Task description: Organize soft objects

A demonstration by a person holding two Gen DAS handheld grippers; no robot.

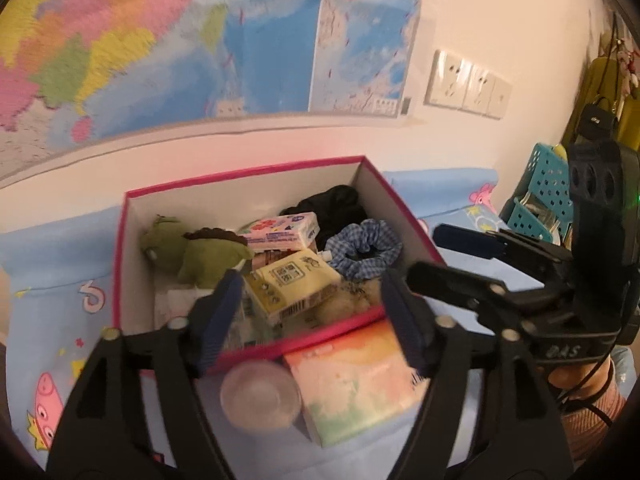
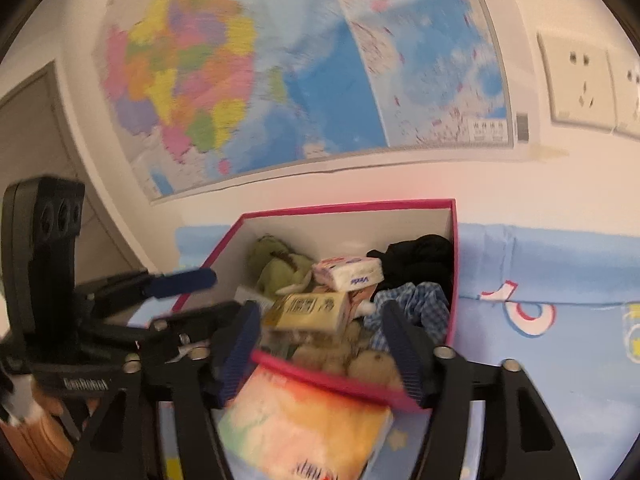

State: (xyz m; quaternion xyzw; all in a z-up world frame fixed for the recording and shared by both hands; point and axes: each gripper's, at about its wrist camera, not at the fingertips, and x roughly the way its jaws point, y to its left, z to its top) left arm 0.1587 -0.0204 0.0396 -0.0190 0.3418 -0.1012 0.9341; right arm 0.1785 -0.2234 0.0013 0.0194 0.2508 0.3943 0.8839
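Note:
A pink-rimmed box (image 1: pixel 248 170) (image 2: pixel 344 208) stands on the blue sheet. It holds a green plush (image 1: pixel 200 256) (image 2: pixel 276 268), a yellow tissue pack (image 1: pixel 288 284) (image 2: pixel 308 312), a white tissue pack (image 1: pixel 284 230), a checked blue scrunchie (image 1: pixel 360 248) (image 2: pixel 420 304), black cloth (image 1: pixel 332 204) and a beige plush (image 2: pixel 360 360). A rainbow tissue pack (image 1: pixel 352 376) (image 2: pixel 304 428) lies on the sheet against the box's near wall. My left gripper (image 1: pixel 312 320) (image 2: pixel 200 296) is open above that wall. My right gripper (image 2: pixel 322 348) (image 1: pixel 452 258) is open beside it, gripping nothing.
A clear round lid or cup (image 1: pixel 260 394) lies left of the rainbow pack. A teal perforated basket (image 1: pixel 548 188) stands at the far right. Wall sockets (image 1: pixel 468 80) and a large map (image 2: pixel 280 60) are on the wall behind the box.

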